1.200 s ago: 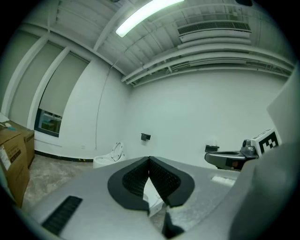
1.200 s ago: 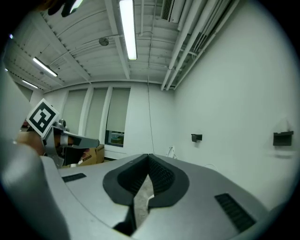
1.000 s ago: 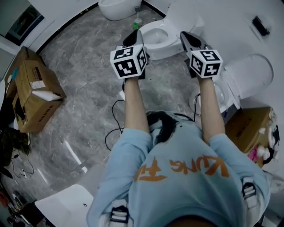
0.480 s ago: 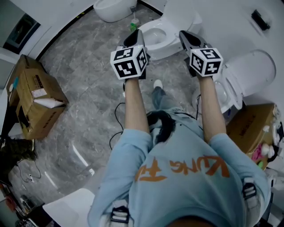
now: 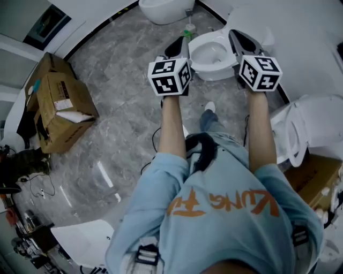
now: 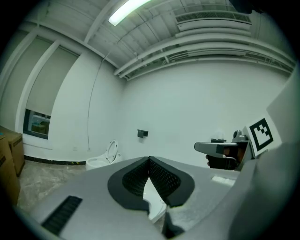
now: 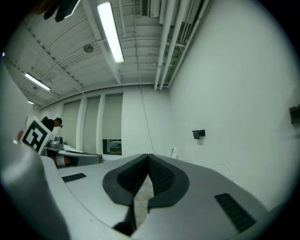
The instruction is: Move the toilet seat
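A white toilet (image 5: 213,54) stands against the wall at the top of the head view, its bowl open to the camera and its lid raised behind it. My left gripper (image 5: 179,47) hangs in the air over the bowl's left side, and my right gripper (image 5: 239,37) over its right side. Both are shut and hold nothing. In the left gripper view the shut jaws (image 6: 149,160) point level at a white wall. The right gripper view shows its shut jaws (image 7: 149,157) facing a white wall too. Neither gripper touches the toilet.
A second toilet (image 5: 301,128) with its lid up stands at the right, a third fixture (image 5: 163,7) at the top. Cardboard boxes (image 5: 61,109) sit at the left and another box (image 5: 315,179) at the lower right. A green bottle (image 5: 188,28) stands beside the toilet. Cables lie on the grey floor.
The person has stepped towards the toilet. Both grippers, still shut, have travelled forward with the person and now flank the bowl. A foot has come into view below them.
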Demonstrator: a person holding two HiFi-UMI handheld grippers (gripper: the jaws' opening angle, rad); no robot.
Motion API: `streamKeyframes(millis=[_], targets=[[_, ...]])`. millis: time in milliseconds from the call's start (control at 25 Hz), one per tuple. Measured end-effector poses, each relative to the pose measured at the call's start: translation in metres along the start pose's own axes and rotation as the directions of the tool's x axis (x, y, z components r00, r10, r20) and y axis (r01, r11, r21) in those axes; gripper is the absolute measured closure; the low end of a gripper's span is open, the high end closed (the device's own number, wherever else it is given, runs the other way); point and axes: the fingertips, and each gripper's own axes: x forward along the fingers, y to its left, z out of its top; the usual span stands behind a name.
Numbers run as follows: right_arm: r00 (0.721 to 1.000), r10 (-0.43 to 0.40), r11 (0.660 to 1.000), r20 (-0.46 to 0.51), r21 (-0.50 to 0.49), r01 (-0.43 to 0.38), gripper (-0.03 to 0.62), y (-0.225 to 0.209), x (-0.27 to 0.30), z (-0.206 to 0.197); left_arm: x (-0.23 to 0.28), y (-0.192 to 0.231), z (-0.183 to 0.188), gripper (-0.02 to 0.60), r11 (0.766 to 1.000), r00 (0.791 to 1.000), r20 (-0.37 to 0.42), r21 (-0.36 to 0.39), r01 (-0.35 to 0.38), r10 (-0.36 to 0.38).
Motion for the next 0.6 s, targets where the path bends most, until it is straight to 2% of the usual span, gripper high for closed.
streamKeyframes(millis=[120,320,520,600], targets=[[0.999,-0.033,0.997,0.009,0.071,0.032,0.595,-0.037,0.031,0.011,0.037,0.002,0.007,0.588,0.999,0.999,-0.030,0.029,0.022,-0.021],[0.999,-0.013,0.994,0.042,0.106,0.009,0.595,-0.090,0.093,0.031,0.113,0.013,0.027,0.588,0.998,0.999,-0.042,0.067,0.023,-0.020],[0.998,-0.046,0.984,0.042,0.172,0.038,0.595,-0.159,0.146,0.018,0.196,0.018,0.016,0.588,0.992,0.994,-0.103,0.114,0.053,-0.041],[0.999,-0.041,0.983,0.019,0.182,0.037,0.595,-0.179,0.166,0.006,0.218,0.020,0.009,0.588,0.992,0.993,-0.106,0.106,0.061,-0.050]])
